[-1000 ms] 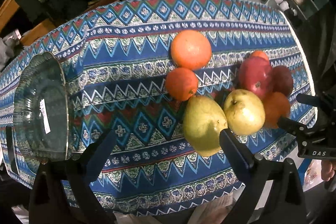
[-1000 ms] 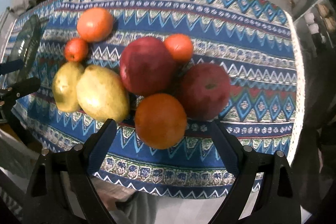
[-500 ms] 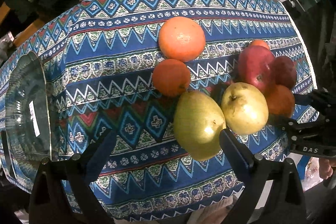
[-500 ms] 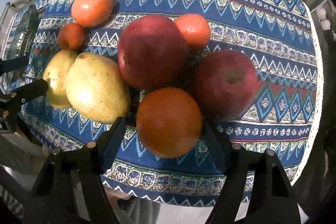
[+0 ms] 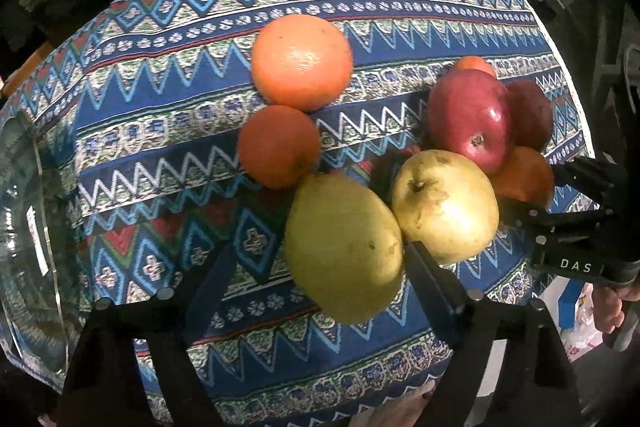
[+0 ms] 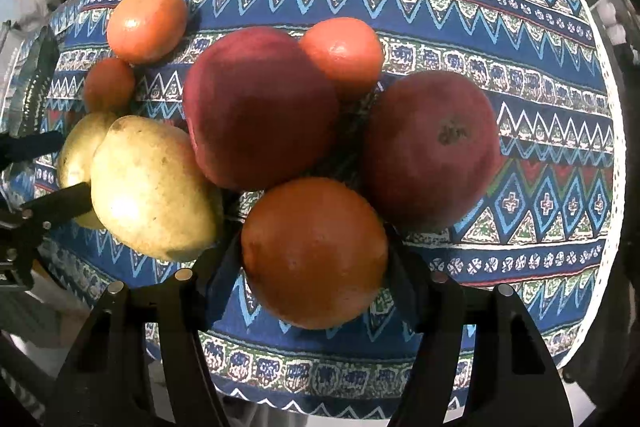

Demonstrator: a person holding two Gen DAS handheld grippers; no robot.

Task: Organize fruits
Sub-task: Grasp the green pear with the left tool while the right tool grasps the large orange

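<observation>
Left gripper: your left gripper (image 5: 316, 267) has its fingers spread apart; the near yellow pear (image 5: 344, 247) sits between them at lower centre, touching the right finger.
Right gripper: your right gripper (image 6: 314, 259) has its fingers close on both sides of the near orange (image 6: 314, 253); I cannot tell whether they press on it.
Fruit cluster: two red apples (image 6: 260, 107) (image 6: 430, 147) sit just behind that orange, a second pear (image 6: 154, 187) to its left.
Other oranges: a large orange (image 5: 302, 61) and a smaller one (image 5: 278, 146) touch, centre of the left view.
Bowl: a glass bowl (image 5: 24, 227) at the left edge of the left view.
Surface: patterned cloth (image 5: 160, 147) covers your surface.
</observation>
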